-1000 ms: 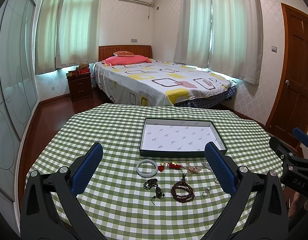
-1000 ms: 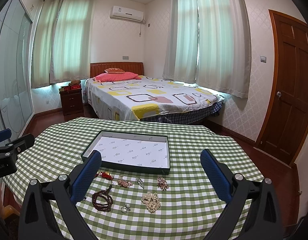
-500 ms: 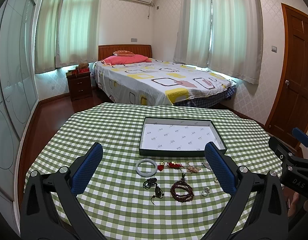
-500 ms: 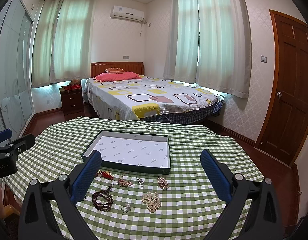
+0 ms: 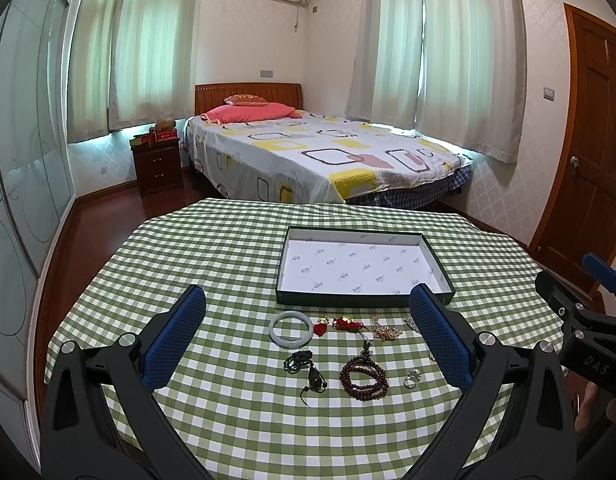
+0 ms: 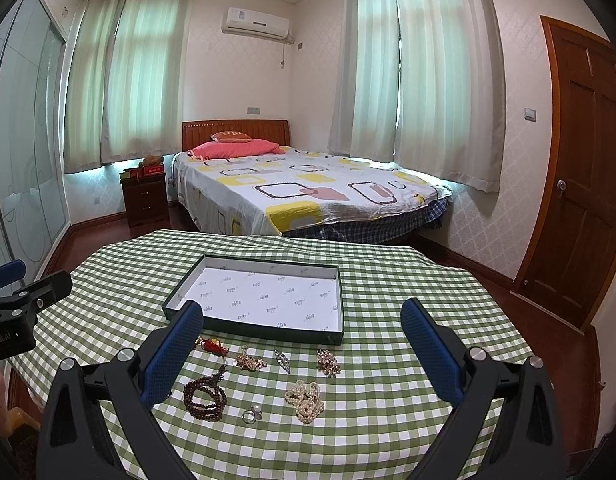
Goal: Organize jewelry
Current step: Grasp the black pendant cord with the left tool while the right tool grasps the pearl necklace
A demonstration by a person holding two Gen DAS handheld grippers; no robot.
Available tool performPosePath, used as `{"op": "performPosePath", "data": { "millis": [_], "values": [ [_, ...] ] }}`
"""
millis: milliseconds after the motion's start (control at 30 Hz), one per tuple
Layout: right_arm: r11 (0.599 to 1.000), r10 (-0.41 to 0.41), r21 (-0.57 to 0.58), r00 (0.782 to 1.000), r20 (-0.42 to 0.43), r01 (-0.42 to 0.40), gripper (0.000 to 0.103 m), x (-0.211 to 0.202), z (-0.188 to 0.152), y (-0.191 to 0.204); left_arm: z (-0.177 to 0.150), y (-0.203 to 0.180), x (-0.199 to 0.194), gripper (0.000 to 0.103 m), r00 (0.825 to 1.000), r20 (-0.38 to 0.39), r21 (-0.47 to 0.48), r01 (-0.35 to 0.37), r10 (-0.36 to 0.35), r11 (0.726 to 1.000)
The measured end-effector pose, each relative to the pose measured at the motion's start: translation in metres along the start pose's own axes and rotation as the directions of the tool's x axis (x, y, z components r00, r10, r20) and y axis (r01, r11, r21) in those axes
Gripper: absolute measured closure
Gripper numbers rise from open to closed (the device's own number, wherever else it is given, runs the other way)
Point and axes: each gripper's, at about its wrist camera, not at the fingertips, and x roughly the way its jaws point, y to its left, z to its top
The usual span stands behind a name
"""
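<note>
Nearest to me, two handheld grippers hover above a table covered in green-and-white checked cloth (image 5: 228,264). The left gripper (image 5: 308,336) and the right gripper (image 6: 302,344) both have their blue-padded jaws spread wide, holding nothing.

Just ahead of them, jewelry lies loose on the cloth. In front of the left gripper: a pale jade bangle (image 5: 291,328), a dark green cord pendant (image 5: 306,368) and a coiled strand of dark red-brown wooden beads (image 5: 364,376), its tassel pointing away toward the box. In front of the right gripper: a heap of cream pearl beads (image 6: 306,400), a small silver ring (image 6: 252,414) and a slim silver brooch (image 6: 282,361) lying roughly lengthwise toward the box.

Beyond the jewelry sits a shallow dark green rectangular box lined with white paper (image 5: 364,301), empty, its long side facing the grippers. By position, the bangle probably suits the left gripper and the pearls the right.
</note>
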Motion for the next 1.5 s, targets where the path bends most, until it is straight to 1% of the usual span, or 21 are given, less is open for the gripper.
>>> {"op": "performPosePath", "data": {
  "millis": [133, 233, 333, 400, 467, 500, 533, 600, 733, 800, 933, 1000, 1067, 1200, 1300, 1333, 1367, 1500],
  "values": [
    [1.000, 0.014, 0.004, 1.000, 0.008, -0.014, 0.006, 0.011, -0.006, -0.003, -0.006, 0.007, 0.015, 0.004, 1.000, -0.017, -0.008, -0.015, 0.015, 1.000],
    [1.000, 0.012, -0.001, 1.000, 0.007, -0.012, 0.006, 0.029, -0.020, -0.005, -0.017, 0.017, 0.037, 0.004, 0.997, -0.071, -0.041, -0.018, 0.015, 0.999],
    [1.000, 0.008, 0.003, 0.999, -0.045, -0.008, 0.006, 0.055, -0.040, -0.010, -0.035, 0.024, 0.064, 0.004, 0.990, -0.139, -0.055, -0.023, 0.016, 0.998],
    [1.000, 0.016, 0.013, 0.996, -0.092, -0.015, 0.006, 0.073, -0.055, -0.013, -0.051, 0.028, 0.085, 0.004, 0.980, -0.199, -0.062, -0.034, 0.021, 0.997],
    [1.000, 0.024, 0.017, 0.989, -0.143, -0.022, 0.006, 0.091, -0.072, -0.015, -0.063, 0.031, 0.101, 0.004, 0.971, -0.238, -0.075, -0.040, 0.021, 0.996],
    [1.000, 0.026, 0.016, 0.986, -0.163, -0.024, 0.006, 0.097, -0.079, -0.015, -0.071, 0.032, 0.113, 0.008, 0.963, -0.269, -0.078, -0.045, 0.022, 0.996],
    [1.000, 0.027, 0.016, 0.984, -0.177, -0.025, 0.006, 0.101, -0.082, -0.015, -0.076, 0.032, 0.119, 0.016, 0.958, -0.287, -0.079, -0.047, 0.022, 0.996],
    [0.999, 0.040, 0.021, 0.976, -0.216, -0.036, 0.006, 0.112, -0.092, -0.016, -0.085, 0.033, 0.133, 0.023, 0.944, -0.328, -0.084, -0.052, 0.022, 0.995],
    [0.998, 0.054, 0.037, 0.964, -0.260, -0.046, 0.006, 0.126, -0.102, -0.019, -0.104, 0.031, 0.155, 0.024, 0.915, -0.403, -0.106, -0.030, -0.015, 0.994],
    [0.998, 0.058, 0.044, 0.960, -0.274, -0.048, 0.006, 0.129, -0.105, -0.022, -0.108, 0.030, 0.161, 0.025, 0.907, -0.422, -0.103, -0.029, -0.017, 0.994],
    [0.997, 0.070, 0.060, 0.951, -0.302, -0.055, 0.006, 0.139, -0.110, -0.021, -0.114, 0.028, 0.177, 0.035, 0.887, -0.461, -0.103, -0.021, -0.029, 0.994],
    [0.996, 0.074, 0.065, 0.947, -0.312, -0.057, 0.006, 0.142, -0.112, -0.022, -0.117, 0.025, 0.181, 0.036, 0.881, -0.471, -0.104, -0.007, -0.043, 0.995],
    [0.996, 0.076, 0.067, 0.946, -0.315, -0.057, 0.006, 0.145, -0.112, -0.022, -0.118, 0.021, 0.184, 0.036, 0.881, -0.472, -0.083, -0.007, -0.033, 0.997],
    [0.996, 0.079, 0.072, 0.943, -0.324, -0.058, 0.006, 0.150, -0.114, -0.022, -0.117, 0.014, 0.186, 0.045, 0.885, -0.465, -0.047, 0.001, -0.023, 0.999],
    [0.995, 0.083, 0.079, 0.941, -0.329, -0.060, 0.006, 0.151, -0.114, -0.023, -0.117, 0.012, 0.185, 0.057, 0.886, -0.461, -0.046, 0.035, -0.052, 0.998],
    [0.995, 0.084, 0.080, 0.940, -0.329, -0.061, 0.006, 0.151, -0.114, -0.023, -0.117, 0.011, 0.186, 0.060, 0.885, -0.462, -0.042, 0.041, -0.056, 0.998],
    [0.995, 0.084, 0.080, 0.941, -0.329, -0.061, 0.006, 0.151, -0.114, -0.023, -0.117, 0.010, 0.186, 0.061, 0.885, -0.462, -0.033, 0.041, -0.052, 0.999],
    [0.994, 0.090, 0.088, 0.939, -0.332, -0.064, 0.007, 0.153, -0.114, -0.026, -0.118, 0.008, 0.186, 0.074, 0.886, -0.462, -0.002, 0.032, -0.030, 0.999]
  ]
}}
